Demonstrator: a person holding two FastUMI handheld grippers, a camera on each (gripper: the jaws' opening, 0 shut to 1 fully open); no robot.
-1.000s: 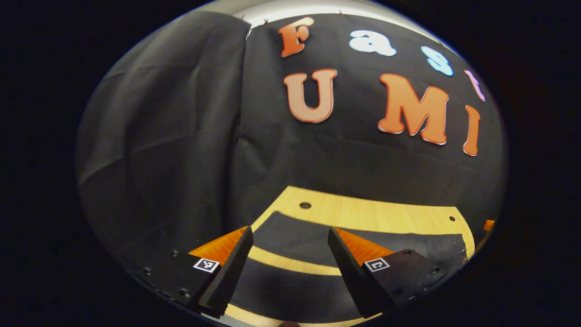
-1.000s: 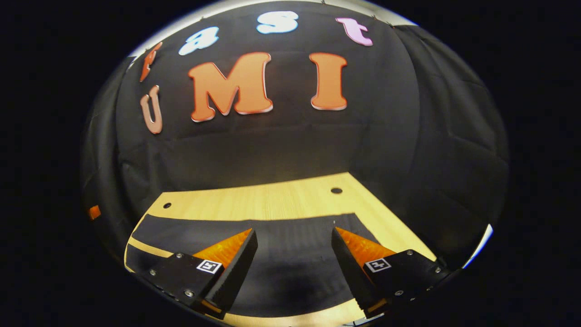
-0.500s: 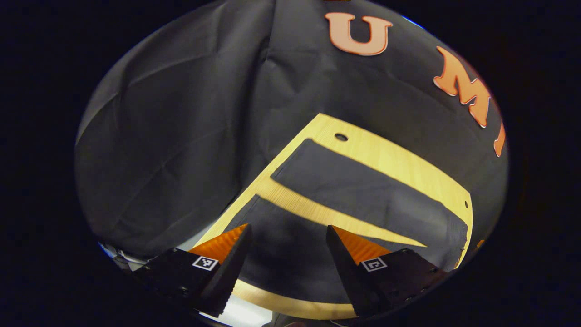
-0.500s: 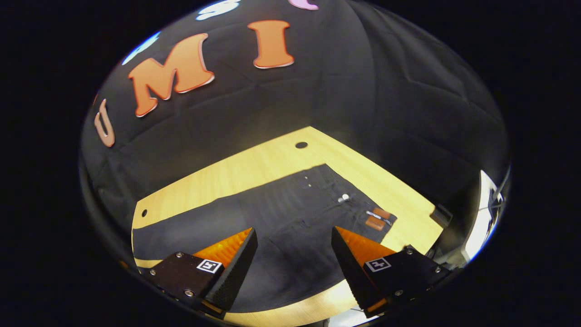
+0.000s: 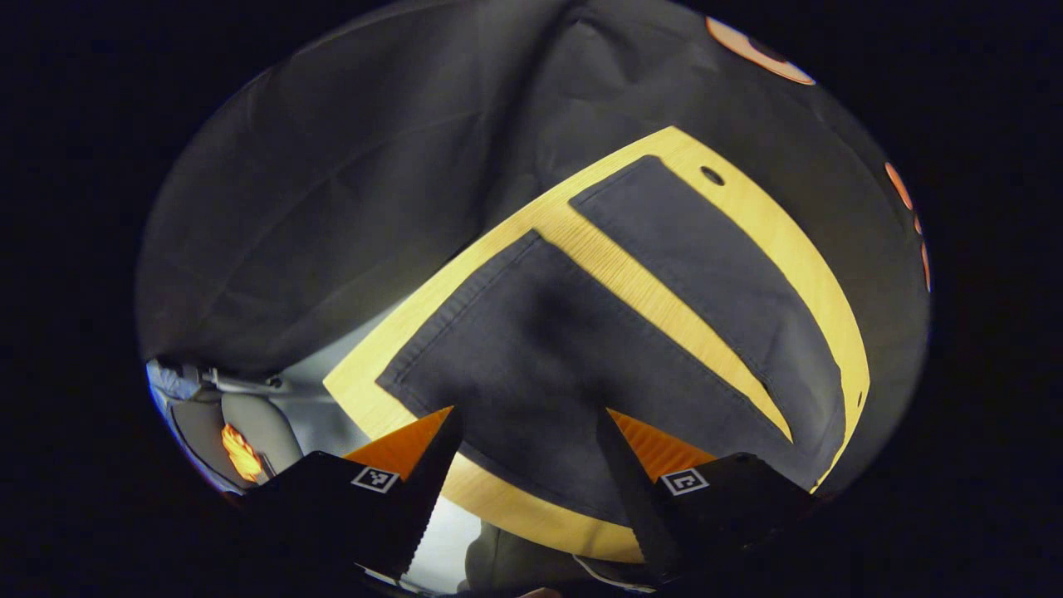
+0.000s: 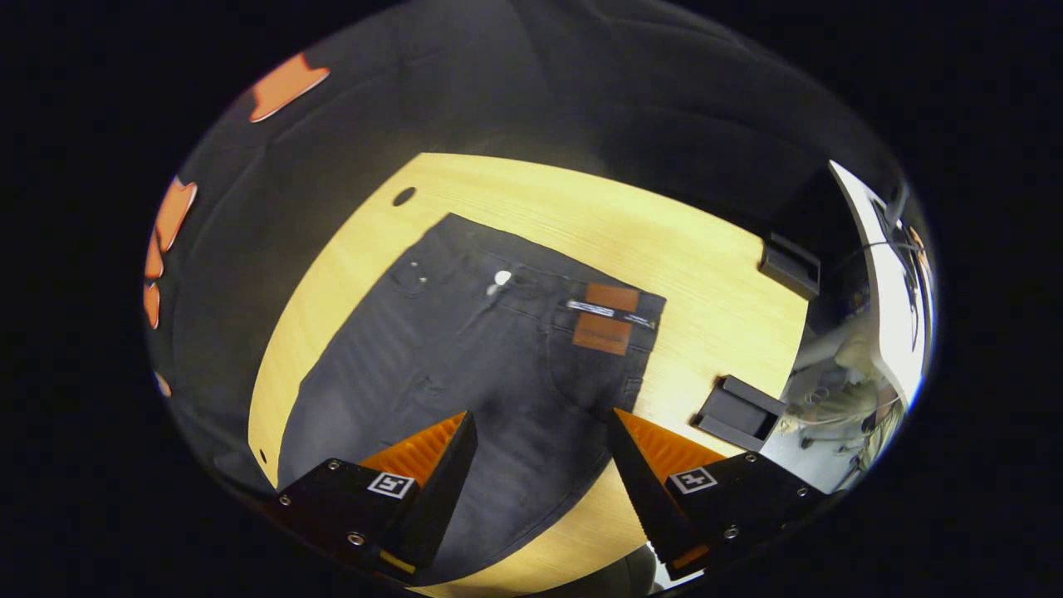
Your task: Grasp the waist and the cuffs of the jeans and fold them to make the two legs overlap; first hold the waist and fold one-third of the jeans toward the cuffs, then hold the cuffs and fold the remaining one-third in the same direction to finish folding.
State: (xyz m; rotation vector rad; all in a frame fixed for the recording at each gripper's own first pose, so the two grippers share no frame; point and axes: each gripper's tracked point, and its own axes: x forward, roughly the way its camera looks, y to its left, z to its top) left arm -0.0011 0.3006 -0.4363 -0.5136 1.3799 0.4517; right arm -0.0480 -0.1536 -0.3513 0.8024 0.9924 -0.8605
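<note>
Wooden table (image 6: 706, 249) is covered by one pair of dark jeans (image 6: 465, 349), waist ahead of the spread right gripper (image 6: 540, 465); two legs (previously farther off) are seen beyond the open left gripper (image 5: 527, 465).

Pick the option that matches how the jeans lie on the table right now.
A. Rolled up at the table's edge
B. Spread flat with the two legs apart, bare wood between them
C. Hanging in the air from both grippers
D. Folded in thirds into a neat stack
B: in the left gripper view the jeans lie flat with a strip of bare table between the two legs, and both grippers are open above them.
</note>
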